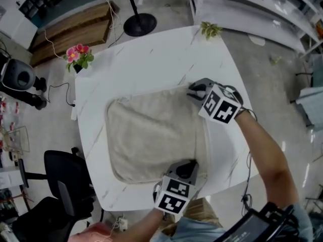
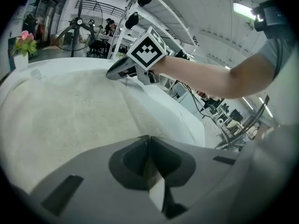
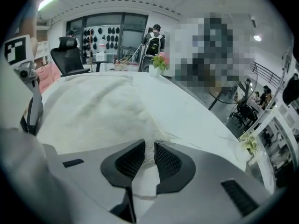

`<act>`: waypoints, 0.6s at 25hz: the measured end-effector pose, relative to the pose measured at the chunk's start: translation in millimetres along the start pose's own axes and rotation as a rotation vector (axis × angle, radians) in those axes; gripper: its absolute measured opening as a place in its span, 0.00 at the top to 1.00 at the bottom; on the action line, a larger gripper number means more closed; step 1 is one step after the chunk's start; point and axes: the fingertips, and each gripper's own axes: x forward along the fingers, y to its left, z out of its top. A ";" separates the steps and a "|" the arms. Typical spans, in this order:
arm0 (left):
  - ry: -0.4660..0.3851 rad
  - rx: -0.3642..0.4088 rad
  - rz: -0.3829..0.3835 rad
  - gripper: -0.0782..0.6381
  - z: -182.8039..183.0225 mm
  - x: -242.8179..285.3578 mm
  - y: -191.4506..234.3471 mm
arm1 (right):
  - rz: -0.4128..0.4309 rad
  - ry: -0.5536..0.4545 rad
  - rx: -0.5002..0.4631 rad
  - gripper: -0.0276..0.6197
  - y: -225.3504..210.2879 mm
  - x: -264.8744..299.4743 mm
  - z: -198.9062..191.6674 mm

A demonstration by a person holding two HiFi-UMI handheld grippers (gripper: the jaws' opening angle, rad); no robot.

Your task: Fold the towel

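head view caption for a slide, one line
Left claw and right claw at adjacent corners of a beige towel spread on a white marble table

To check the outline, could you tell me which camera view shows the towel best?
The head view: the towel lies spread, nearly its whole outline visible. The left gripper view shows only its surface receding; the right gripper view, mostly one corner close up.

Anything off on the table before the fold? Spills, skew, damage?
No spills or damage. The towel lies flat, only slightly skewed to the edges of the table. The small green plant sits at the table's far corner, very near the edge.
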 end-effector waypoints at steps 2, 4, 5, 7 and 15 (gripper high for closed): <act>-0.012 -0.031 0.006 0.87 14.6 11.2 0.7 | 0.030 -0.012 -0.035 0.83 -12.5 7.4 6.5; -0.021 -0.056 0.016 0.87 25.4 18.6 2.5 | 0.056 -0.021 -0.060 0.83 -20.9 13.4 12.7; -0.024 -0.066 0.021 0.87 29.0 21.3 3.2 | 0.067 -0.025 -0.068 0.83 -23.1 16.1 15.2; -0.028 -0.079 0.033 0.87 33.9 26.9 5.0 | 0.084 -0.038 -0.082 0.83 -25.5 21.4 20.5; -0.126 -0.100 0.042 0.87 57.0 14.6 15.3 | 0.112 -0.065 -0.099 0.79 -22.8 15.6 37.4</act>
